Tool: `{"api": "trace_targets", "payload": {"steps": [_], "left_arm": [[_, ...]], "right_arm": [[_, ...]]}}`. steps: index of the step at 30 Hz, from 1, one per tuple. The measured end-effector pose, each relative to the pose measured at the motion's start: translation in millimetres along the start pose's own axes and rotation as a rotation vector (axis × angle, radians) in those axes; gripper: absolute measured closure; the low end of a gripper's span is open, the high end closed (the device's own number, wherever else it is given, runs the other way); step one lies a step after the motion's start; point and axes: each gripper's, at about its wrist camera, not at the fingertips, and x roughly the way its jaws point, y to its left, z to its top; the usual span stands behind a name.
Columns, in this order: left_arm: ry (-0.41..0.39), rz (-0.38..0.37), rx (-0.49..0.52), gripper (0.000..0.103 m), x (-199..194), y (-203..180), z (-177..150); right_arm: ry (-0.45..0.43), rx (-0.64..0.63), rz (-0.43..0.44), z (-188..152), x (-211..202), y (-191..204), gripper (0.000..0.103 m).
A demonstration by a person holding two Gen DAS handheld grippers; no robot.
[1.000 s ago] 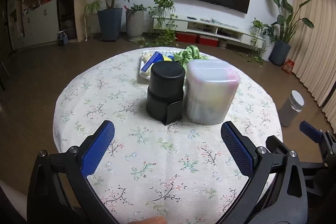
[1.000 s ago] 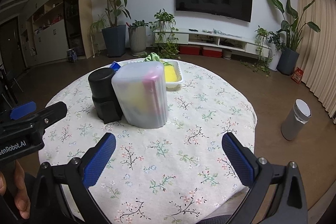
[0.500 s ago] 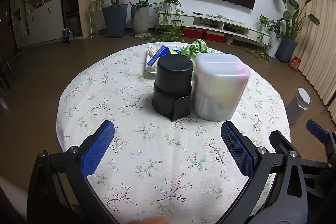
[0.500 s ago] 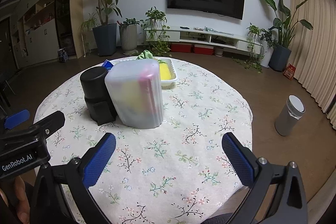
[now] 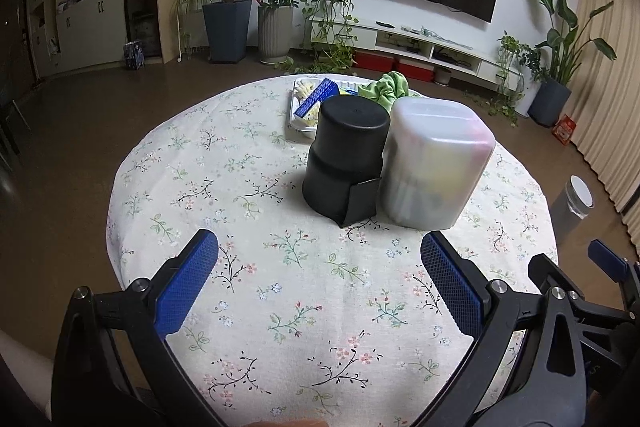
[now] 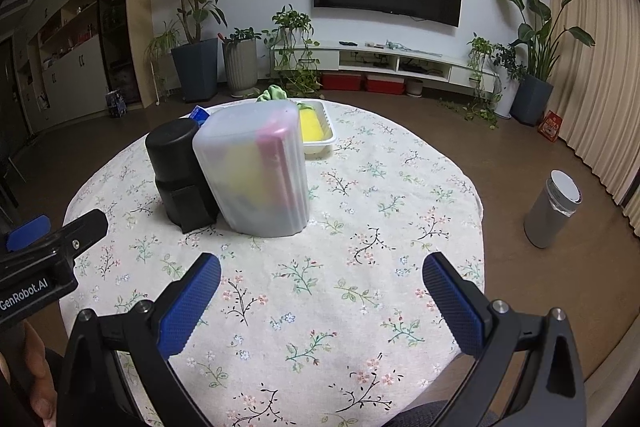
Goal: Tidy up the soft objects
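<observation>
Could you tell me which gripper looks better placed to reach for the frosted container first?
Probably the right gripper. The frosted container stands on the right of the black canister, so that gripper has a clear path. Both grippers are open and empty, over the table.

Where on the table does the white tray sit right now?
The white tray sits at the table's far side, just behind the frosted plastic container and the black cylinder, with a green cloth at its far end.
</observation>
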Motion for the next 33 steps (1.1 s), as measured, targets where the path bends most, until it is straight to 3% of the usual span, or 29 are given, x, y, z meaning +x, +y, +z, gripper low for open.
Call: {"api": "trace_targets", "payload": {"steps": [33], "left_arm": [[0.01,0.016,0.043,0.0,5,-10,-3]], "right_arm": [[0.02,0.007,0.007,-3,3,-2,0.0]]}}
